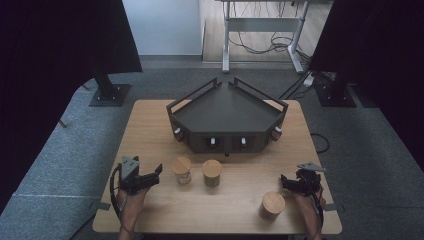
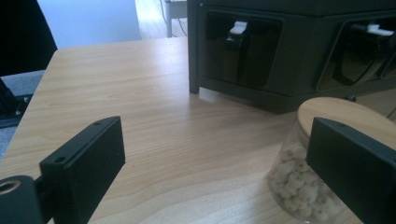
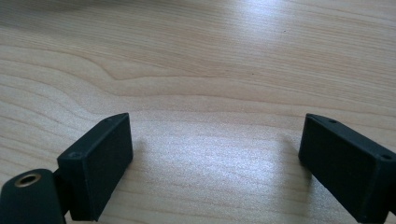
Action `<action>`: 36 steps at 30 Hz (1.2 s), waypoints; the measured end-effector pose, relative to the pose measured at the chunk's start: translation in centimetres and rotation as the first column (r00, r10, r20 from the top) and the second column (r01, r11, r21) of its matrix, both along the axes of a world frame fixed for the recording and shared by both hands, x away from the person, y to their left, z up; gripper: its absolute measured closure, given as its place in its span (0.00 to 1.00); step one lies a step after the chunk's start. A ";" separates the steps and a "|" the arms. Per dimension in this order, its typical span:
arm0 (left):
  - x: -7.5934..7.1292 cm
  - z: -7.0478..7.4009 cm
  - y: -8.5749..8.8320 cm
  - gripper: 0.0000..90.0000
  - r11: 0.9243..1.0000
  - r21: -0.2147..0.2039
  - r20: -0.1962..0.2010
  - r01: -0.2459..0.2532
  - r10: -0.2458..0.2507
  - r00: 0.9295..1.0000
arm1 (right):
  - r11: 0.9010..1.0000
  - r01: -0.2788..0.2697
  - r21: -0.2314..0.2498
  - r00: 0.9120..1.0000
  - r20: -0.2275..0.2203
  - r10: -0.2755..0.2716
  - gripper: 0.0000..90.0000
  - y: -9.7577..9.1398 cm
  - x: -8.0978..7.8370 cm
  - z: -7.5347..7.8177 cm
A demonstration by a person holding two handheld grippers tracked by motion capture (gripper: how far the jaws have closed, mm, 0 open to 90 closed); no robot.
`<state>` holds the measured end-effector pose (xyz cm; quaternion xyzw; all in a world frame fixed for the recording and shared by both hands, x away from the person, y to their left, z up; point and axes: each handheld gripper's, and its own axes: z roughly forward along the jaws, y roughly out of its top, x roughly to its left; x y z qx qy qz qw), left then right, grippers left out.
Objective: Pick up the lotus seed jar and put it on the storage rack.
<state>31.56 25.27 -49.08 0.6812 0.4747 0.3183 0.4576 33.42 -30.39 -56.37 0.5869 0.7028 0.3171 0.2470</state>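
Three jars with wooden lids stand on the wooden table point(image 1: 150, 125). A clear jar of pale pieces point(image 1: 182, 170) is nearest my left gripper point(image 1: 156, 176), which lies open just to the jar's left. In the left gripper view the gripper point(image 2: 215, 154) has wide-spread jaws, and the clear jar point(image 2: 299, 182) stands partly behind the right-hand jaw, untouched as far as I can see. A second jar point(image 1: 212, 172) stands beside the first. The third jar point(image 1: 272, 205) sits near the front right, close to my right gripper point(image 1: 286, 182). That gripper point(image 3: 215, 144) is open over bare wood.
A dark angular cabinet point(image 1: 227, 117) with small front drawers and white knobs point(image 2: 239, 28) occupies the table's far half. Stand bases point(image 1: 110, 94) rest on the grey floor on both sides, and a desk frame with cables point(image 1: 262, 45) stands behind.
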 end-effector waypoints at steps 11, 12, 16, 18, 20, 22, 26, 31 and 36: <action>0.0 0.4 -0.9 0.05 0.999 -0.020 0.018 0.031 -0.031 0.999 | 1.000 0.000 0.000 1.000 0.000 0.000 0.10 0.0 0.0 0.0; 0.0 0.5 -1.1 0.05 0.999 -0.022 0.020 0.036 -0.036 0.999 | 1.000 0.000 0.000 1.000 0.000 0.000 0.10 0.0 0.0 0.0; 0.0 0.6 -1.4 0.04 0.999 -0.029 0.023 0.045 -0.044 0.999 | 1.000 0.000 0.000 1.000 0.000 0.000 0.10 0.0 0.0 0.0; 0.1 0.7 -1.6 0.04 0.998 -0.032 0.024 0.052 -0.052 0.998 | 1.000 -0.001 0.000 1.000 -0.001 0.001 0.10 0.0 0.0 0.0; 0.1 0.7 -1.9 0.04 0.998 -0.033 0.025 0.059 -0.058 0.998 | 1.000 -0.001 0.000 1.000 -0.001 0.001 0.10 0.0 0.0 0.0; 0.1 0.7 -2.1 0.04 0.997 -0.031 0.024 0.064 -0.064 0.998 | 1.000 -0.001 0.000 1.000 -0.001 0.001 0.10 0.0 0.0 0.0; 0.1 0.7 -2.4 0.04 0.997 -0.031 0.025 0.070 -0.069 0.997 | 1.000 -0.001 0.000 1.000 -0.001 0.001 0.10 0.0 0.0 0.0; 0.2 0.7 -2.7 0.04 0.997 -0.037 0.027 0.072 -0.071 0.997 | 1.000 -0.003 -0.002 1.000 0.000 0.003 0.10 0.0 0.0 0.0; 0.3 0.8 -3.2 0.04 0.996 -0.035 0.031 0.079 -0.078 0.996 | 1.000 -0.003 -0.002 1.000 -0.001 0.003 0.10 0.0 0.0 0.0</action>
